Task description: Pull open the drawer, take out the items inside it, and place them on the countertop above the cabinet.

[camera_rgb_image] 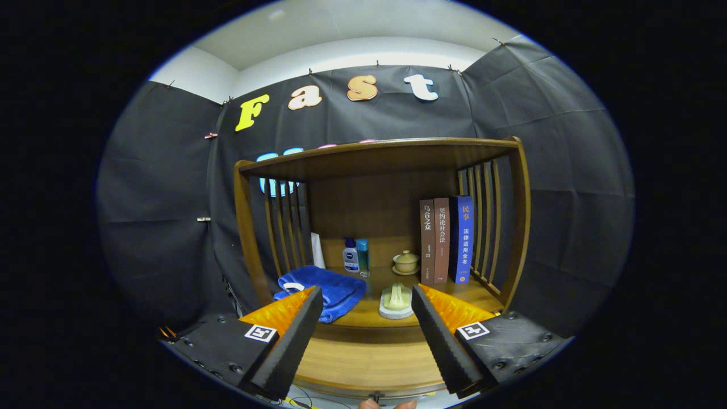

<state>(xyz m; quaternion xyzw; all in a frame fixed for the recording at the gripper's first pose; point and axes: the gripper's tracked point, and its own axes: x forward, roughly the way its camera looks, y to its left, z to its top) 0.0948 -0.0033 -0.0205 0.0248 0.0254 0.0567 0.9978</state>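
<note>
While the jaws (367,318) stand wide and hold nothing, the worktop (363,358) lies between them; just ahead sit a pale brush (396,300) and blue towel (332,289), with bottles (356,255), lidded cup (406,262) and books (446,240) beyond.

Single gripper view, mounted on the gripper (366,341), looking forward along its parted fingers. It faces the cabinet's countertop (363,355) head-on from near its front edge, slightly above, taking in the open shelf (375,150) and booth wall behind.
</note>
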